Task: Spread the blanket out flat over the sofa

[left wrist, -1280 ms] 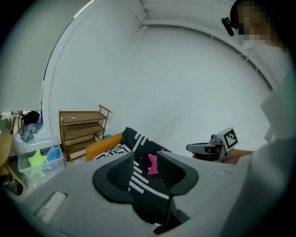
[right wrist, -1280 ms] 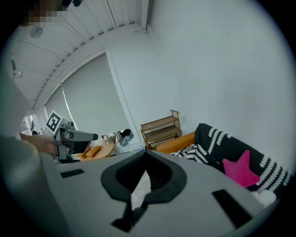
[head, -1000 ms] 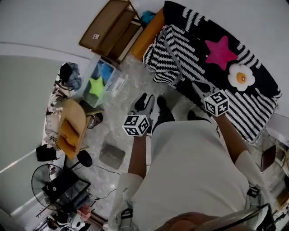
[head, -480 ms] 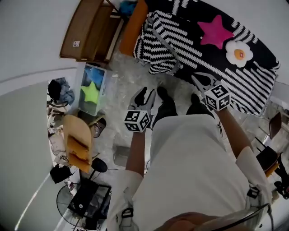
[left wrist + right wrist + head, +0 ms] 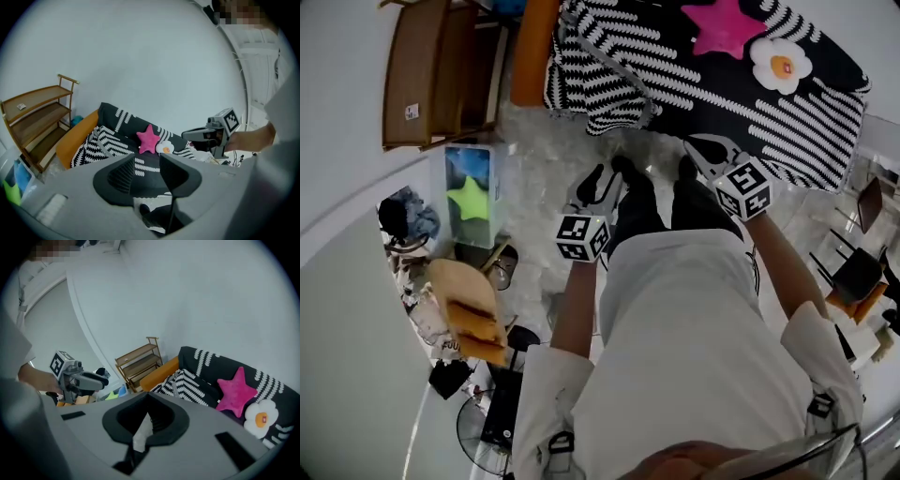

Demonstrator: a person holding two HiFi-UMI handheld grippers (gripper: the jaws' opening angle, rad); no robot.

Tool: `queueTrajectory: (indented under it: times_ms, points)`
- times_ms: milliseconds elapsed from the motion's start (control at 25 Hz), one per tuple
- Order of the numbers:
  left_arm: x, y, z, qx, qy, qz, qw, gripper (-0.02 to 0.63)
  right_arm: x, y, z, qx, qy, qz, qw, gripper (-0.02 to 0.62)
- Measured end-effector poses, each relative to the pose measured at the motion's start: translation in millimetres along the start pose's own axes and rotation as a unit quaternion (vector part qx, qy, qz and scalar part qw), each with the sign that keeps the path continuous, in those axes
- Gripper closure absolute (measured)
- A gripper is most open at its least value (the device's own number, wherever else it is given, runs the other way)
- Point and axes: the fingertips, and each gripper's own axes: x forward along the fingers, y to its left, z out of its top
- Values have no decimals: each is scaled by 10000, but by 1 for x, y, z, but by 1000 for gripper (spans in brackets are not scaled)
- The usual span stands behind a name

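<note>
**Blanket still heaped on the sofa**

The left gripper point(image 5: 146, 164) has its jaws spread, with nothing between them. The right gripper point(image 5: 147, 393) has its jaws pressed together, empty too. Both hang over the pale shiny floor point(image 5: 544, 150) near the sofa point(image 5: 532, 47). The striped blanket point(image 5: 600, 70) lies bunched at the sofa's orange end, by a wooden shelf point(image 5: 431, 66).

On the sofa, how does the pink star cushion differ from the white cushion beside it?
The star cushion is solid pink with five points; the white cushion is rounded and petal-edged with an orange centre. The star cushion lies nearer the bunched blanket; the white cushion lies nearer the other end. Both rest side by side on the sofa.
</note>
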Motion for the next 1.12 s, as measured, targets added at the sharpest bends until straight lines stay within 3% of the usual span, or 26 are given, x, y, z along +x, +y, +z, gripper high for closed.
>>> queueTrajectory:
  times_ms: [200,440,1120]
  points:
    - [47,8,-14,-37,250,-125,9996,437,17,-26,-18,169,151,-58,9997,594]
    - [121,20,-40,-84,507,-163,9985,437,53,-70,-52,-27,395,-62,9992,594]
    - [317,71,-157,-277,1146,-14,9930,434,149,-183,-171,448,736,263,9959,594]
